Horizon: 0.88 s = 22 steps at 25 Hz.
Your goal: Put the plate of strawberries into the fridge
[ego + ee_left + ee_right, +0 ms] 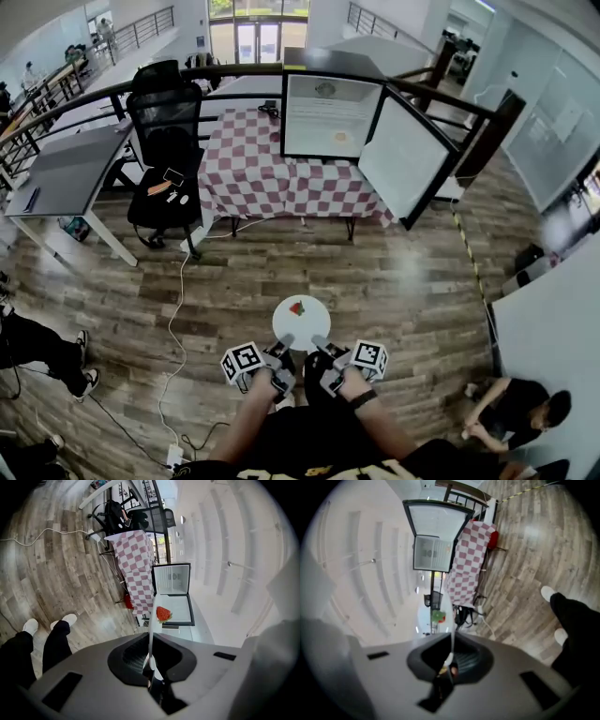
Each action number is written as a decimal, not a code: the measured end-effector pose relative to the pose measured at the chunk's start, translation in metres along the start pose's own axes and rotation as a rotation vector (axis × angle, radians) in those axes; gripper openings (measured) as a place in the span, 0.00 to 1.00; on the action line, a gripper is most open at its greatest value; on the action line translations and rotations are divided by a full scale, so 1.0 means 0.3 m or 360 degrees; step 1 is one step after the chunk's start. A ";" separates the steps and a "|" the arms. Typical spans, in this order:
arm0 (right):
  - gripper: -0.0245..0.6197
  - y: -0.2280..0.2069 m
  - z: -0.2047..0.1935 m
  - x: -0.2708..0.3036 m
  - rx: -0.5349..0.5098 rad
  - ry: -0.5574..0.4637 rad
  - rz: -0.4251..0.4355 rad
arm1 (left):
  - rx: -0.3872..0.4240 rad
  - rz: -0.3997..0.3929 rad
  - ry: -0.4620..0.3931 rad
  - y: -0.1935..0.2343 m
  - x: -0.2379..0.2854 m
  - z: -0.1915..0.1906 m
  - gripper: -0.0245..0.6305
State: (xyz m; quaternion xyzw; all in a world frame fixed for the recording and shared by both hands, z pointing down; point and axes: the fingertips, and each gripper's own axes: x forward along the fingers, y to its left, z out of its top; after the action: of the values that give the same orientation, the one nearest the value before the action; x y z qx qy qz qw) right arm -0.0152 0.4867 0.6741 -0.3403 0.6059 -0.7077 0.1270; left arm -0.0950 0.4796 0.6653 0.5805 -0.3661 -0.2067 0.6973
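Observation:
A round white plate (302, 331) with one red strawberry (297, 307) on it hangs over the wooden floor, held by both grippers at its near rim. My left gripper (284, 350) is shut on the rim's left part and my right gripper (320, 348) on its right part. The left gripper view shows the plate (152, 623) edge-on between the jaws, with the strawberry (163, 614) beyond. In the right gripper view, the plate's rim (452, 641) is pinched too. The small fridge (331, 115) stands far ahead on the checkered table (251, 173), its door (410, 159) swung open to the right.
A black office chair (167, 141) and a grey desk (66, 173) stand left of the table. A white cable (173, 319) runs across the floor at the left. A person crouches at the lower right (516, 412) and someone's legs (37, 347) show at the left edge.

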 end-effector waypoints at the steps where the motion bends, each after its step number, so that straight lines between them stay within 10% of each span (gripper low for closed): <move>1: 0.08 0.005 0.018 0.022 0.0006 0.0019 -0.0002 | -0.0005 0.0005 -0.0015 -0.002 0.016 0.020 0.09; 22: 0.08 0.313 0.861 0.384 -0.0028 0.0048 0.0193 | 0.0128 -0.0055 -0.0136 -0.382 0.768 0.473 0.09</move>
State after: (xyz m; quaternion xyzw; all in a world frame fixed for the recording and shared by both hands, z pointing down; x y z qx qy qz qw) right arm 0.0422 0.1974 0.6321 -0.2935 0.6333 -0.6985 0.1575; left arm -0.0369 0.1943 0.6257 0.6049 -0.3936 -0.2284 0.6535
